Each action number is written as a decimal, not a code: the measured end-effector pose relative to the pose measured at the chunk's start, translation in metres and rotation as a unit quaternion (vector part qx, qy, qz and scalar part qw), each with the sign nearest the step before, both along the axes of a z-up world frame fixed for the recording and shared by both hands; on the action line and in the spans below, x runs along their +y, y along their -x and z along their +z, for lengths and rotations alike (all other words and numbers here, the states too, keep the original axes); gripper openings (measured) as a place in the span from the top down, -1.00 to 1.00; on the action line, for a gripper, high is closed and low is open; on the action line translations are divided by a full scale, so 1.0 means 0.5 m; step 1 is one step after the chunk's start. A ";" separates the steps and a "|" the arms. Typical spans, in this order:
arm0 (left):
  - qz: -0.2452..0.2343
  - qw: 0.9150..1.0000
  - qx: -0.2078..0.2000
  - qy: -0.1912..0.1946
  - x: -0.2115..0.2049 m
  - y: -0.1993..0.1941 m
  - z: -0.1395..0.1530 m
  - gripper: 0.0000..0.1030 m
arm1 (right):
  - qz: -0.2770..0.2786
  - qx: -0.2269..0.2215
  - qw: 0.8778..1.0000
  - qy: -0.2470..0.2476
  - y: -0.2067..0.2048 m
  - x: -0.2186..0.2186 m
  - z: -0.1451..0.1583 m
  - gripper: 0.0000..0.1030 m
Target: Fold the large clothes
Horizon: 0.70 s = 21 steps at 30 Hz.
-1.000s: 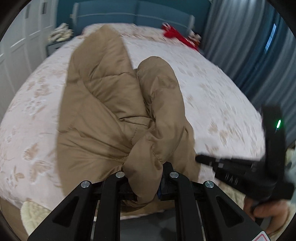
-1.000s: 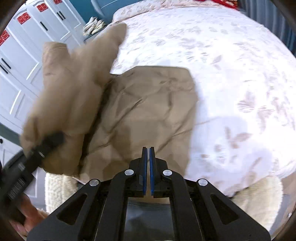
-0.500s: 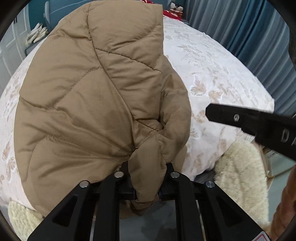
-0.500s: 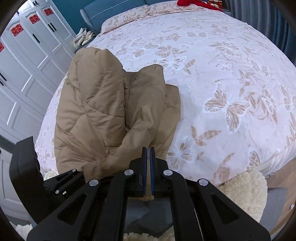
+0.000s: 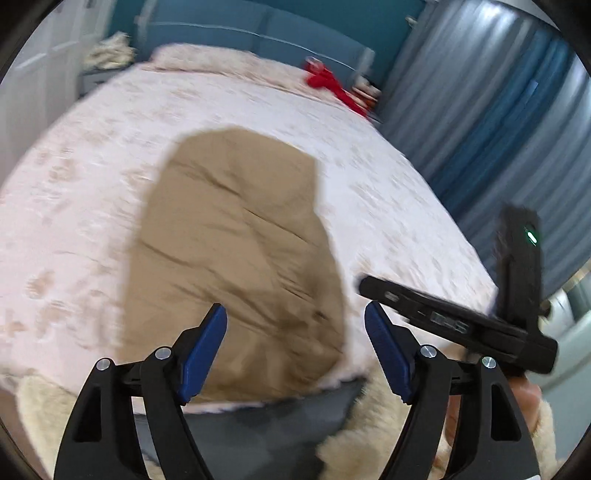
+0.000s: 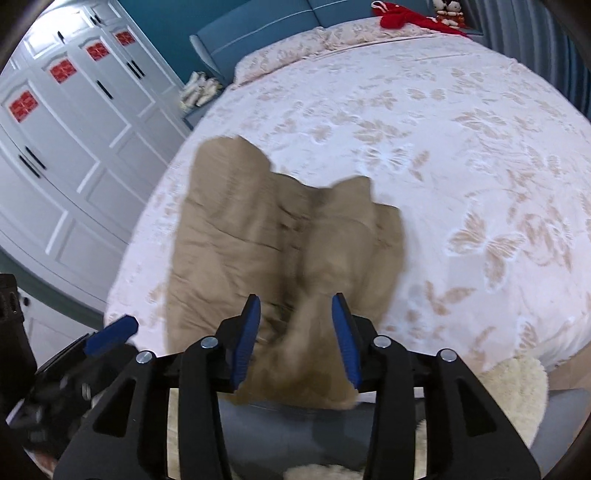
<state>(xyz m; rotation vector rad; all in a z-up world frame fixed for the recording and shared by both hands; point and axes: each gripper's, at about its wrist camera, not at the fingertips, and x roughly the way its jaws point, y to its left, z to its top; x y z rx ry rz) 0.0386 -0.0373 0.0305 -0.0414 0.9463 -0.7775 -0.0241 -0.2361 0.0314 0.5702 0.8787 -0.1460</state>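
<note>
Our left hand-held gripper (image 5: 295, 332) hangs wide over the near bed (image 5: 388, 192) edge, jaws opening, nothing gripped. The tan padded coat (image 5: 236, 251) lies folded on the near part of the bed. Our right hand-held gripper (image 6: 295, 325) is about half open and opening, coat fabric loose between its pads, not pinched.

Soft even light, heavy motion blur, fisheye bending, dark vignetted corners.

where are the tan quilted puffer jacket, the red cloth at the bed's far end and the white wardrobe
tan quilted puffer jacket (image 5: 236, 236), left wrist view, middle of its padded top
red cloth (image 6: 397, 16), right wrist view, its bunched middle
white wardrobe (image 6: 66, 147), right wrist view, a panelled door
</note>
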 end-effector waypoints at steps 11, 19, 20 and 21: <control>0.171 0.978 -0.040 -0.111 0.133 -0.168 -0.027 -0.44 | -0.045 0.032 0.998 -0.039 -0.145 0.037 -0.030 -0.24; 0.157 0.982 -0.035 -0.102 0.096 -0.196 -0.024 -0.44 | -0.080 0.028 0.995 -0.053 -0.153 0.029 -0.036 0.69; 0.151 0.982 -0.037 -0.102 0.087 -0.190 -0.021 -0.44 | -0.085 0.025 0.995 -0.038 -0.145 0.025 -0.026 0.72; 0.146 0.983 -0.039 -0.102 0.076 -0.188 -0.020 -0.44 | -0.082 0.029 0.996 -0.017 -0.141 0.023 -0.021 0.74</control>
